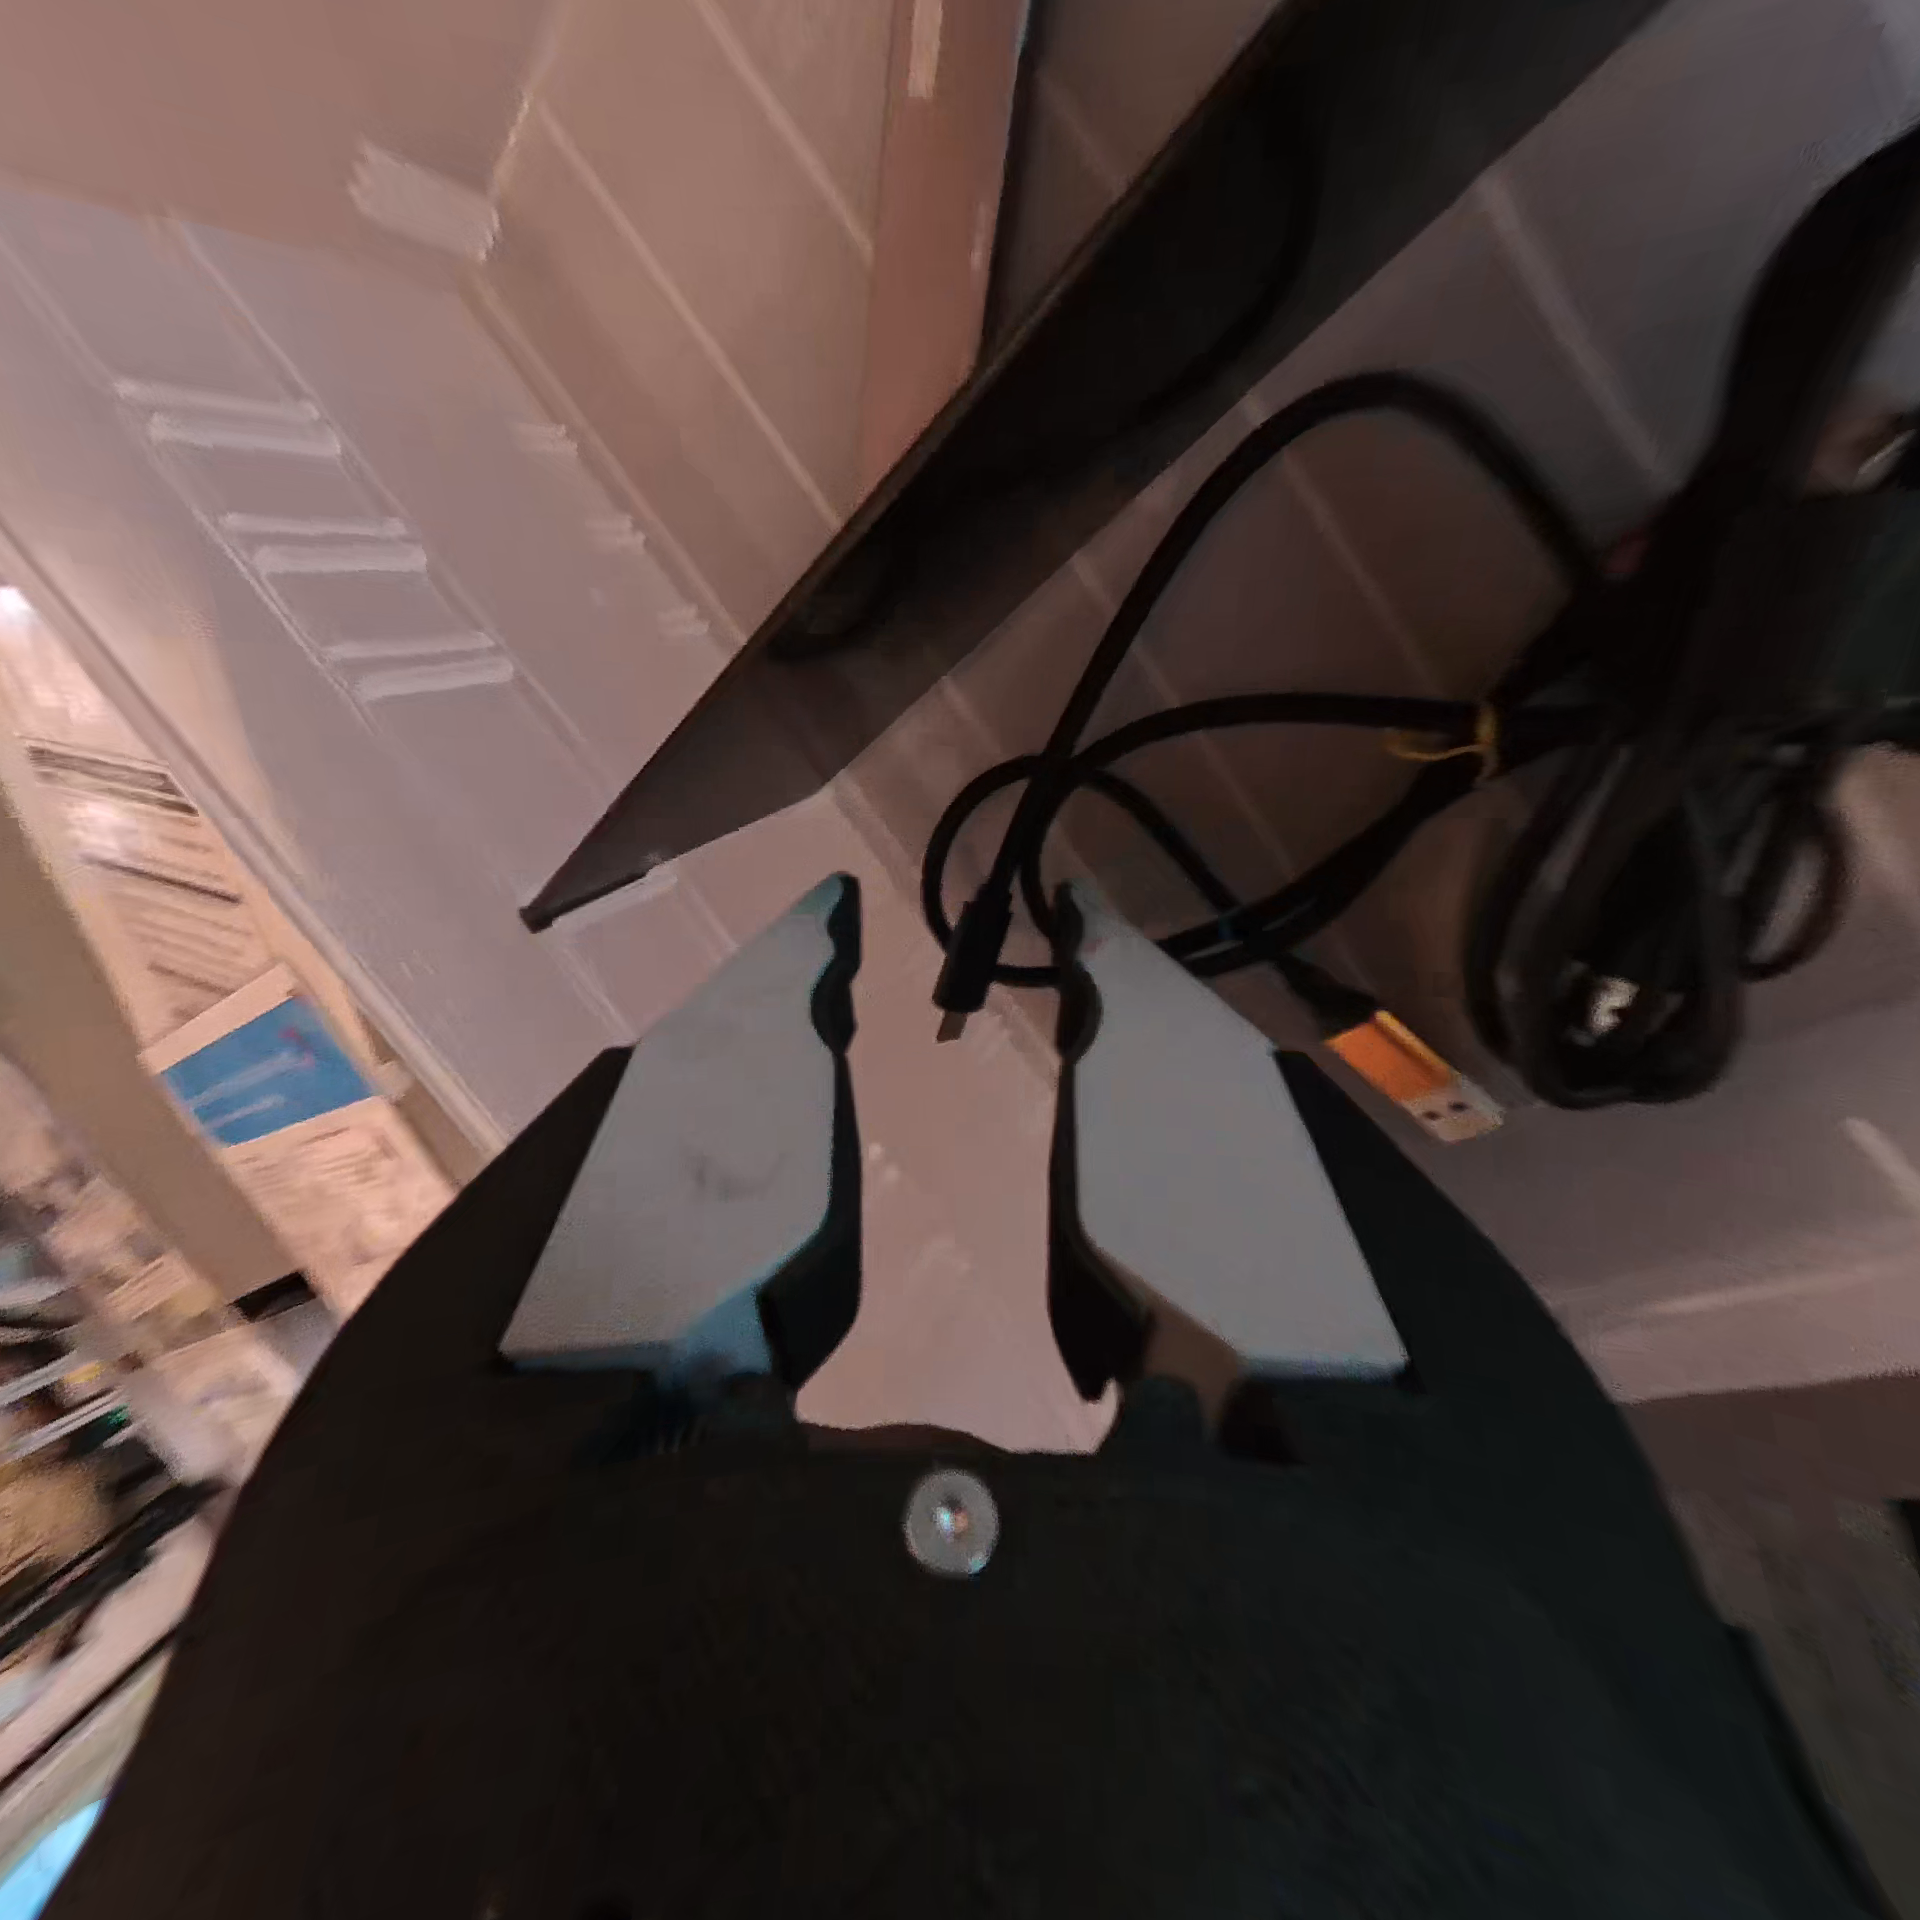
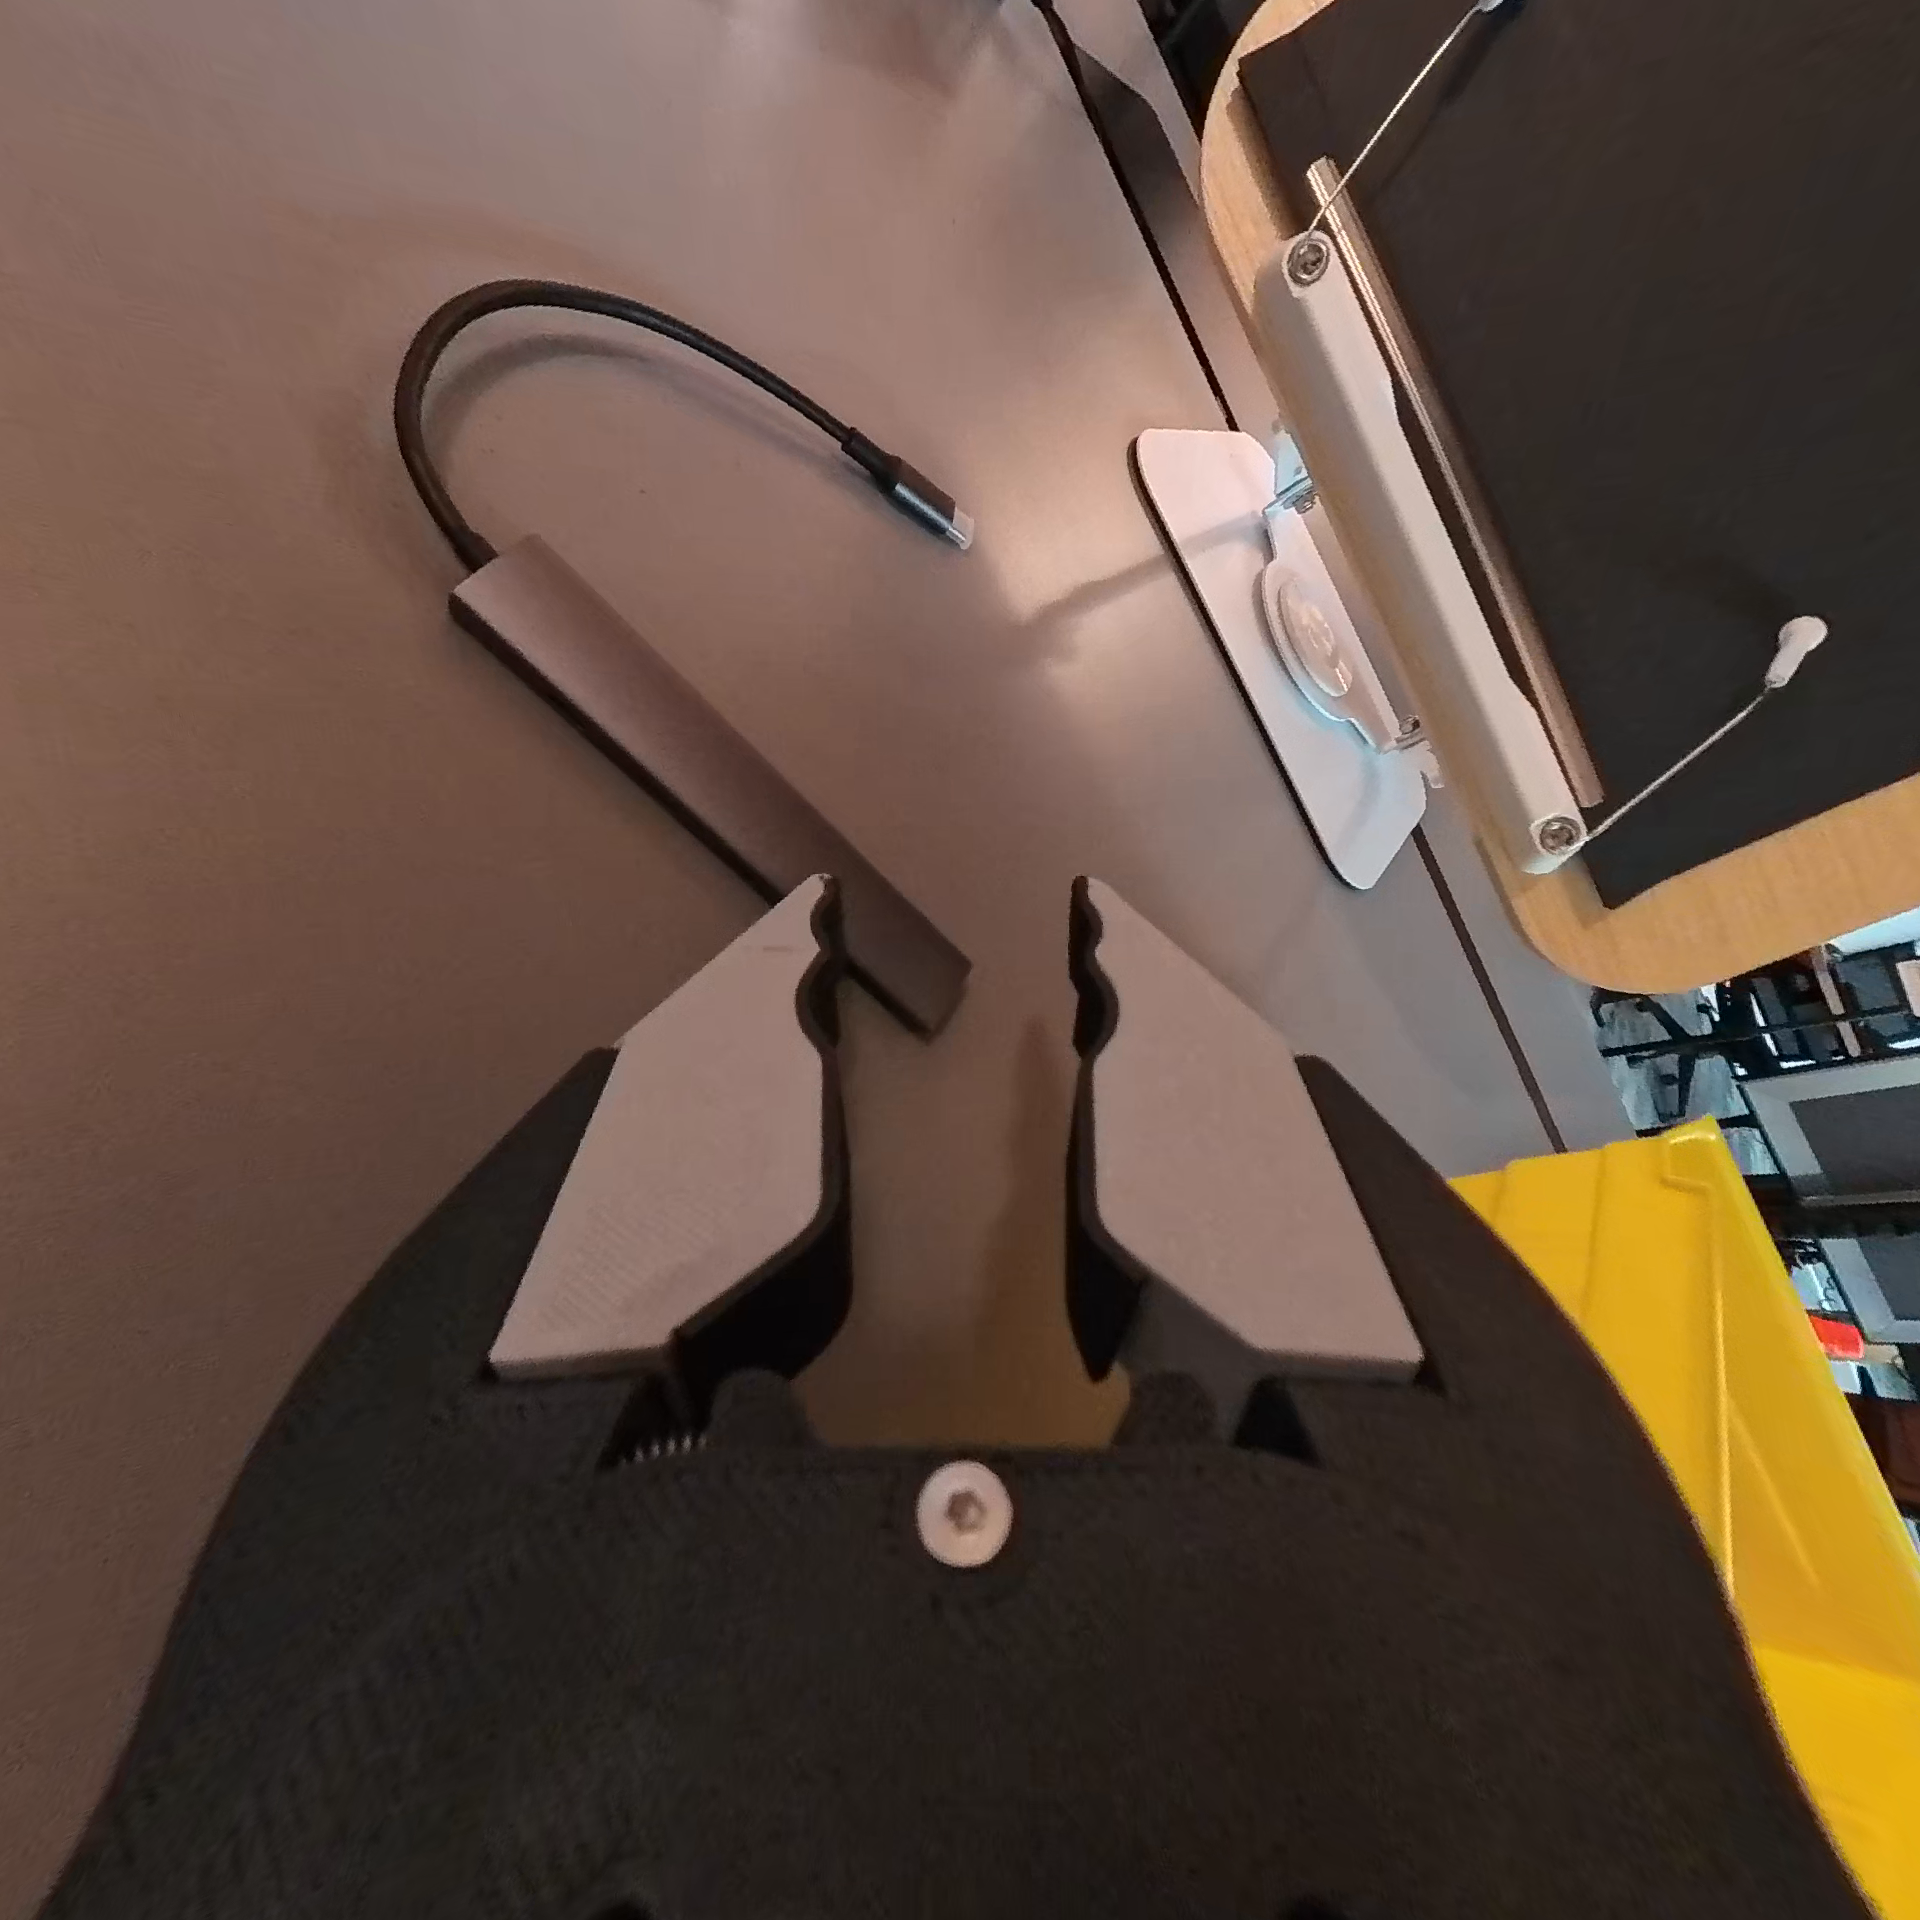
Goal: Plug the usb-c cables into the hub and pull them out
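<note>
Left wrist view: the left tongs [image 1: 958, 935] stand spread, gripping nothing, with a loose black USB-C plug [image 1: 964, 961] lying on the tabletop [image 1: 1351, 1226] between their tips. An orange-tipped plug [image 1: 1413, 1070] lies just beside the cable bundle [image 1: 1662, 852].

Right wrist view: the right tongs [image 2: 951, 935] are parted and empty, right at the near end of the grey hub [image 2: 707, 758]. No cable looks plugged in, so all plugging seems ahead. The yellow bin [image 2: 1662, 1403] beside the hub hides its contents.

Grey hub [image 2: 707, 774] lies flat; black cable [image 1: 961, 961] unplugged.
</note>
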Tool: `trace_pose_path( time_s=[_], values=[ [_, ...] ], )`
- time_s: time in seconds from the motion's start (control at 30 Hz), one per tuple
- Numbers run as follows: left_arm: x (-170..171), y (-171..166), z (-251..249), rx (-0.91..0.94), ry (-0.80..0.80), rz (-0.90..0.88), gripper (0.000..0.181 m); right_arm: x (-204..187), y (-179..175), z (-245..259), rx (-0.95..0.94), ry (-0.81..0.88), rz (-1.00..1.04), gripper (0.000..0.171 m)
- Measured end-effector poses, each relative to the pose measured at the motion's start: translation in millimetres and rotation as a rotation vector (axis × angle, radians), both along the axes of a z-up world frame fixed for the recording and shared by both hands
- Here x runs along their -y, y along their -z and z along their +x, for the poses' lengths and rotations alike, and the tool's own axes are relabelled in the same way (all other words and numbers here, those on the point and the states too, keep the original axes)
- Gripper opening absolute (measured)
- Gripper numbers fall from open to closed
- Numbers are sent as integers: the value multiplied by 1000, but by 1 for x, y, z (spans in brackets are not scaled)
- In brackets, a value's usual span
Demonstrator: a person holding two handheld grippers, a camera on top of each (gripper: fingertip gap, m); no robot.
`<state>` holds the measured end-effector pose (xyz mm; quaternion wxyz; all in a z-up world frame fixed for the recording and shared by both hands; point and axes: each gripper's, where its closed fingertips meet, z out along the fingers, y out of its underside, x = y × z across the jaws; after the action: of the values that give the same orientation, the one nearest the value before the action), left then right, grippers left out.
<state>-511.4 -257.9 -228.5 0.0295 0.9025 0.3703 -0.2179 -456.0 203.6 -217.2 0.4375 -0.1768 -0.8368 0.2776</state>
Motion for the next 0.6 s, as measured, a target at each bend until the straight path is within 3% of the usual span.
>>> trace_pose_path(
  time_s=[0.03, 0.13, 0.23, 0.37, 0.5, 0.6],
  values=[
    [5, 1, 1, 23, 22, -62, 22, 0, 0, 0, -2, 0, 0, 40],
    [19, 2, 6, 95, 66, -242, 12, 0, -2, 0, -9, -1, 2, 39],
    [15, 0, 10, 129, 100, -228, 8, 0, -4, 1, -17, -6, -3, 39],
    [15, -24, 1, 39, 84, -199, 8, 0, -7, 2, -25, -8, -10, 38],
    [16, -71, -10, -146, 94, -218, 8, -2, -9, 2, -24, -5, -20, 38],
    [9, -137, -31, -469, 109, -232, 7, -3, -10, 1, -21, 2, -32, 38]
  ],
)
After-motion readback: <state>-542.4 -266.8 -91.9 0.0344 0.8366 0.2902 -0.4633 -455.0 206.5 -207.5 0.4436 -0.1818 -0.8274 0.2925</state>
